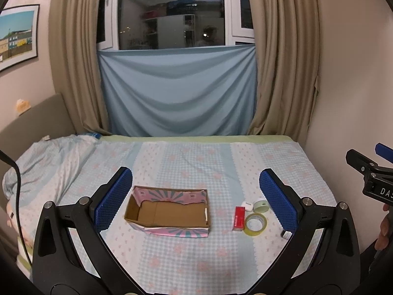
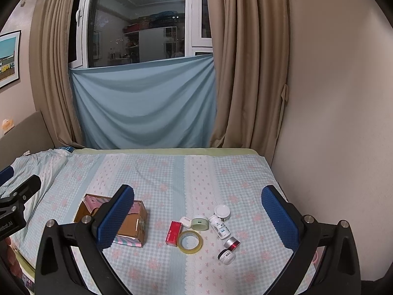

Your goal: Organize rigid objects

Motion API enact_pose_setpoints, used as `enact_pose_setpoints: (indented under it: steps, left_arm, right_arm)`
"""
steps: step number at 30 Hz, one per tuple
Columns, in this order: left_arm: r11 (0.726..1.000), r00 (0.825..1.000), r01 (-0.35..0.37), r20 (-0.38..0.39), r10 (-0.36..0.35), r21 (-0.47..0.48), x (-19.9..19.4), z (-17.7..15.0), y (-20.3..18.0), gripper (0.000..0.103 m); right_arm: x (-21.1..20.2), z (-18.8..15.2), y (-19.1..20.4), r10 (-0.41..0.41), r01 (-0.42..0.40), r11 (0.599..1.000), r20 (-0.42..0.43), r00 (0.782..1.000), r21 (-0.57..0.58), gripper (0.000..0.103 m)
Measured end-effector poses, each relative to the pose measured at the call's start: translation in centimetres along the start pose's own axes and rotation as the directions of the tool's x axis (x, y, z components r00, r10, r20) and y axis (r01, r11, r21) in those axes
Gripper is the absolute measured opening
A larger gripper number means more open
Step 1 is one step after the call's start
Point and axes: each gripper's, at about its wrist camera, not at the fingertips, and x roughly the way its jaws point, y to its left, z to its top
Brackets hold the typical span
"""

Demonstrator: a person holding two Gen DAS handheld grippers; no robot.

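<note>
An open cardboard box [image 1: 169, 211] [image 2: 133, 223] with pink patterned sides sits empty on the bed. To its right lie a red carton [image 1: 239, 218] [image 2: 174, 233], a tape roll [image 1: 255, 224] [image 2: 190, 242], a white earbud case [image 2: 185, 221], a pale green jar [image 2: 199, 223], a white bottle [image 2: 221, 228], a white jar [image 2: 222, 212], a small red-and-silver cylinder [image 2: 232, 243] and a small white pot [image 2: 226, 256]. My left gripper [image 1: 195, 201] hangs open above the box. My right gripper [image 2: 197, 217] is open over the cluster, nothing held.
The bed [image 2: 172, 177] is covered by a blue-and-pink checked sheet, with a crumpled duvet [image 1: 49, 157] at the left. A wall [image 2: 331, 123] runs along the bed's right side. Curtains and a blue cloth [image 1: 176, 93] hang behind it.
</note>
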Motion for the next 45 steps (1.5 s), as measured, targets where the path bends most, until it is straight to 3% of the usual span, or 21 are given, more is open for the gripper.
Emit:
enact_pose_setpoints:
  steps: [45]
  left_arm:
    - [0.999, 0.999, 0.036, 0.003, -0.036, 0.001, 0.08, 0.05, -0.05, 0.102]
  right_arm:
    - [0.11, 0.49, 0.12, -0.001, 0.001, 1.0, 0.003, 1.0, 0.007, 0.103]
